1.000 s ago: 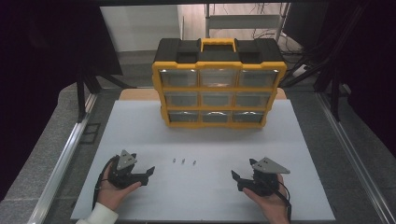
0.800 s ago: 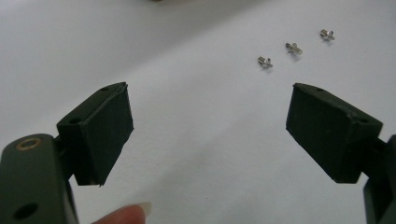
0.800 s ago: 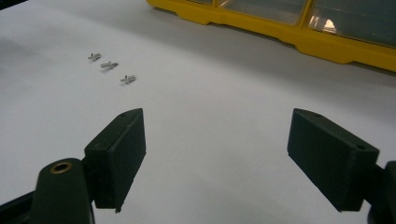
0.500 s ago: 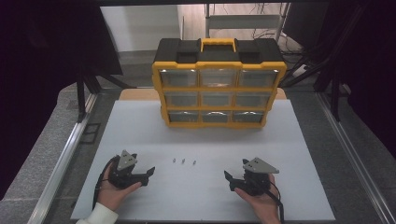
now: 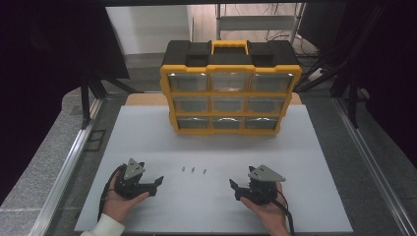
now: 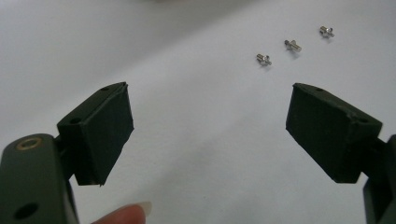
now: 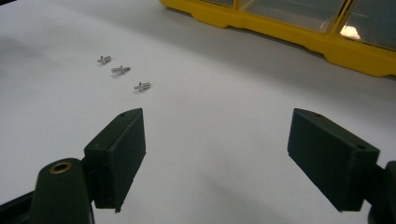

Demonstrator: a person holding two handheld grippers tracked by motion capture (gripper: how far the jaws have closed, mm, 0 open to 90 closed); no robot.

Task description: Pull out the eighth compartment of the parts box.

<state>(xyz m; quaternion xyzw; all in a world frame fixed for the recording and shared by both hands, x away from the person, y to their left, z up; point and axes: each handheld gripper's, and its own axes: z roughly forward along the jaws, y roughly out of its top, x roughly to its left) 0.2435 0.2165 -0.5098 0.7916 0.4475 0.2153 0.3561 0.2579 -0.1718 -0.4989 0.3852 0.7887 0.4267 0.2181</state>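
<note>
Three small metal screws lie in a short row on the white table, between my two grippers. My left gripper rests low at the front left, jaws wide open and empty, pointing right toward the screws. In its own view the left gripper has bare table between its pads. My right gripper sits at the front right, open and empty, pointing left. The right gripper view shows its gap with the screws ahead to the left.
A yellow and black organizer case with clear drawers stands upright at the back of the table; its lower edge shows in the right gripper view. Metal rails run along the table's sides.
My right gripper has slid a little to the left, nearer the screws. The left gripper and the screws have stayed put.
</note>
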